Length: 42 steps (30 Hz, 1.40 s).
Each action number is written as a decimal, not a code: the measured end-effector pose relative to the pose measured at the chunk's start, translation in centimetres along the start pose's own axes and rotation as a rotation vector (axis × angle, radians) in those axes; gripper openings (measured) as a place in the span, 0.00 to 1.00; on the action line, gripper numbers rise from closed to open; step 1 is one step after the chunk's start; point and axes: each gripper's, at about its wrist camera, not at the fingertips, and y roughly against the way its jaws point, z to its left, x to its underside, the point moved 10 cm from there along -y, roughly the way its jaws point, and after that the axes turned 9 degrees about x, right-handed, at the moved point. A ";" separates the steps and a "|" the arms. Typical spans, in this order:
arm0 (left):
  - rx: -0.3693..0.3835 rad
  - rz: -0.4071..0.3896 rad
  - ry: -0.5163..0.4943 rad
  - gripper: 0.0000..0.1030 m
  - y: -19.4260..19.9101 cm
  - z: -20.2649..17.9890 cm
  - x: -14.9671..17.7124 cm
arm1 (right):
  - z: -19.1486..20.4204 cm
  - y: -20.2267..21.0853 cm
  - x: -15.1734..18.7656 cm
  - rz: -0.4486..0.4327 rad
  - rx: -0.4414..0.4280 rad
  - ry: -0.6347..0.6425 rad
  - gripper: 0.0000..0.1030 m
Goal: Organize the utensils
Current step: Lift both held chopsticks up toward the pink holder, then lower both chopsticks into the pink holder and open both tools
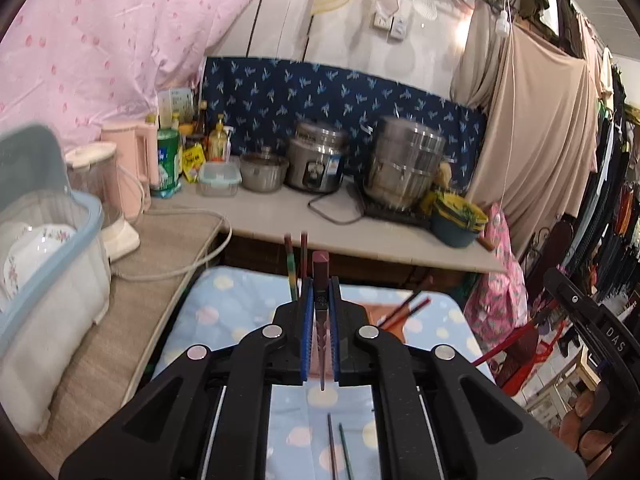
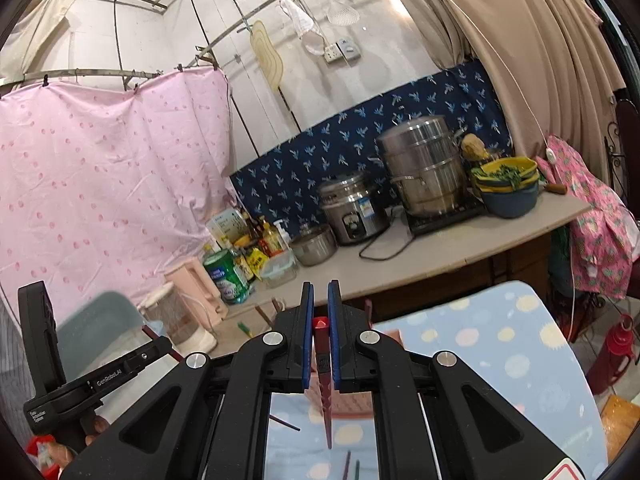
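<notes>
On our left, the left gripper (image 1: 322,300) is pressed together on a dark red chopstick (image 1: 321,276), which stands nearly upright between the blue pads, its thick end above them and its tip hanging below. Under it, two more loose chopsticks (image 1: 338,450) lie on the near part of the dotted cloth table (image 1: 224,312), and a few others (image 1: 404,308) rest towards its far edge. On our right, the right gripper (image 2: 320,308) pinches a second red chopstick (image 2: 321,334) the same way, above the same table's cloth. We judge the step as carrying a picked-up pair, one stick per claw. Next we would need to bring both sticks to wherever the utensils are kept, line them up tips down, and only then let go; we cannot tell which container that is.
</notes>
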 end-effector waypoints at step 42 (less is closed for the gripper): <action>-0.080 0.026 0.014 0.10 -11.1 4.4 -0.5 | 0.1 -15.4 0.8 0.074 0.111 0.094 0.11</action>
